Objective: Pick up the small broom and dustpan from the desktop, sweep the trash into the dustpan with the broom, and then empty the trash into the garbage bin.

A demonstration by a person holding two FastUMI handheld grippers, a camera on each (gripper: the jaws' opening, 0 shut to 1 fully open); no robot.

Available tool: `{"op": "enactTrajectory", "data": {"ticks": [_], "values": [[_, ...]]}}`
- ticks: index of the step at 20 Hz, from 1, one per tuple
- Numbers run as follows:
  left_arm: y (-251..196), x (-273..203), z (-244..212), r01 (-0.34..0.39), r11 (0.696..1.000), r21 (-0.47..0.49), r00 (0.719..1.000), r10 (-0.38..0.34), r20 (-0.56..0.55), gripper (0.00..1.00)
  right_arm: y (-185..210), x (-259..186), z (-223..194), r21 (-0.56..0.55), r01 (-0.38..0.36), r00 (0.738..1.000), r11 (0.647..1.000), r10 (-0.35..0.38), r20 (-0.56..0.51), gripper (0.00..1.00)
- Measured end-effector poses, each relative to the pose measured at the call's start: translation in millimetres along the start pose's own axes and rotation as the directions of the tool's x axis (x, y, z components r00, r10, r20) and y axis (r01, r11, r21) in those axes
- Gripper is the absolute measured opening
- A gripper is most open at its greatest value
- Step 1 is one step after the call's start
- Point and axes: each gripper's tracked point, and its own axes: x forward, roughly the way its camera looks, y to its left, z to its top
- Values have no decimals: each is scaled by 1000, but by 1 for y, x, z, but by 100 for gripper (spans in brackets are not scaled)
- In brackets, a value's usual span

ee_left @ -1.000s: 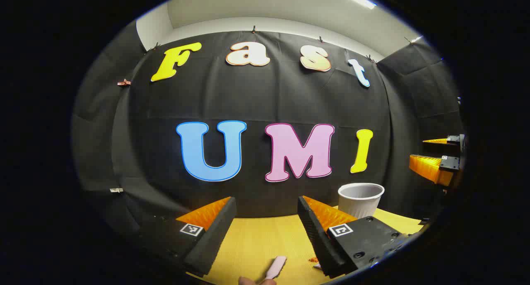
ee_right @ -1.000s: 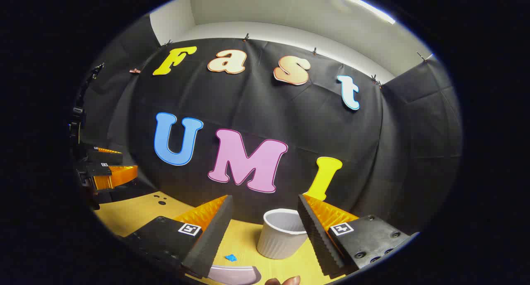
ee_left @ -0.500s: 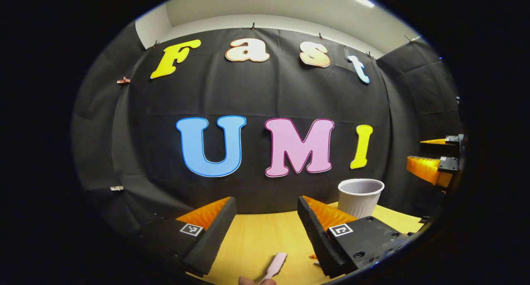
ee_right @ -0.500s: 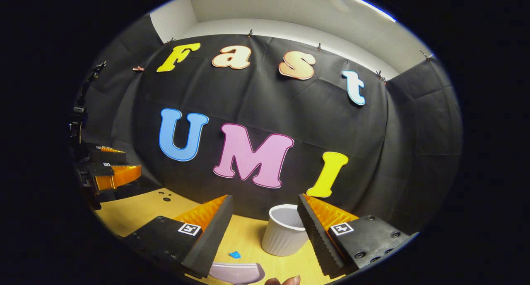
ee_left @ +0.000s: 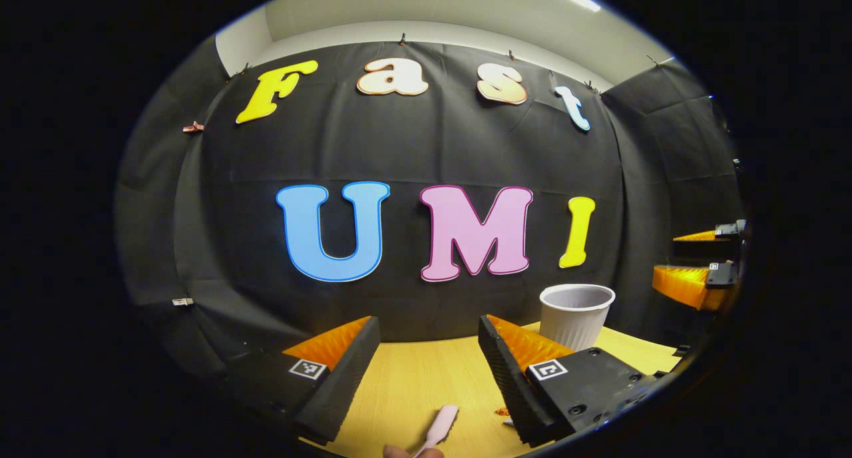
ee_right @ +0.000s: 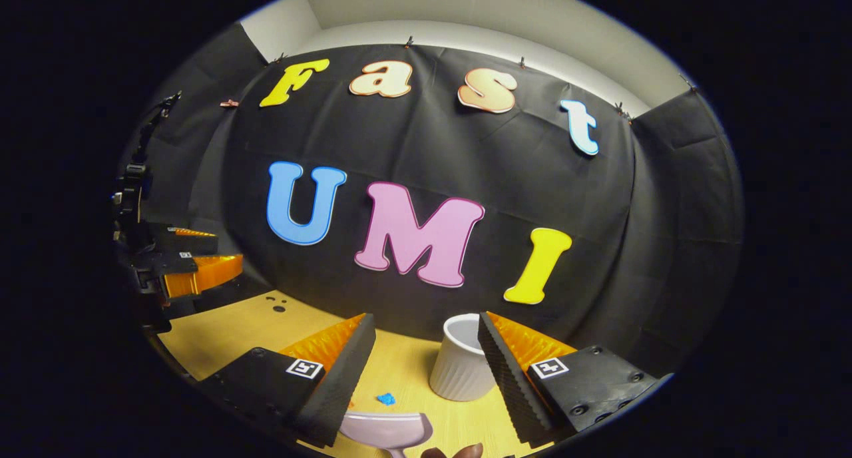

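My left gripper (ee_left: 428, 321) is open above the wooden desktop (ee_left: 413, 378). A pale pink handle (ee_left: 440, 426), apparently the small broom's, lies on the wood below and between its fingers, untouched. My right gripper (ee_right: 426, 318) is also open and holds nothing. The pale lilac dustpan (ee_right: 387, 430) lies just below its gap. A blue scrap of trash (ee_right: 385, 399) sits beyond the pan. An orange scrap (ee_left: 500, 412) lies by my left gripper's right finger. The white ribbed bin (ee_right: 460, 371) stands upright near the back wall, also seen as the bin (ee_left: 576, 313).
The right gripper (ee_left: 667, 253) shows at the far right of the left gripper view. The left gripper (ee_right: 227, 248) shows at the far left of the right gripper view. A fingertip (ee_right: 452, 453) pokes in at the bottom edge. Small dark holes (ee_right: 275, 304) mark the desktop.
Both views have dipped slightly toward the desktop. In the right gripper view the dustpan shows more and the bin has slid right, behind the right finger. Both grippers stay open.
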Motion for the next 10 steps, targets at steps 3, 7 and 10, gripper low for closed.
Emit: {"op": "enactTrajectory", "data": {"ticks": [3, 7, 10], "values": [[-2, 1, -7, 9, 1000, -2, 1000, -9, -13, 94, 15, -12, -47, 24, -91, 983, 996, 93, -156, 97], [-2, 3, -24, 5, 1000, -8, 999, -6, -49, 94, 23, -38, -148, 142, -122, 887, 982, 172, -428, 96], [1, 1, -33, -5, 1000, 9, 998, 6, -65, 94, 27, -51, -223, 138, -133, 780, 981, 190, -597, 96]]}}
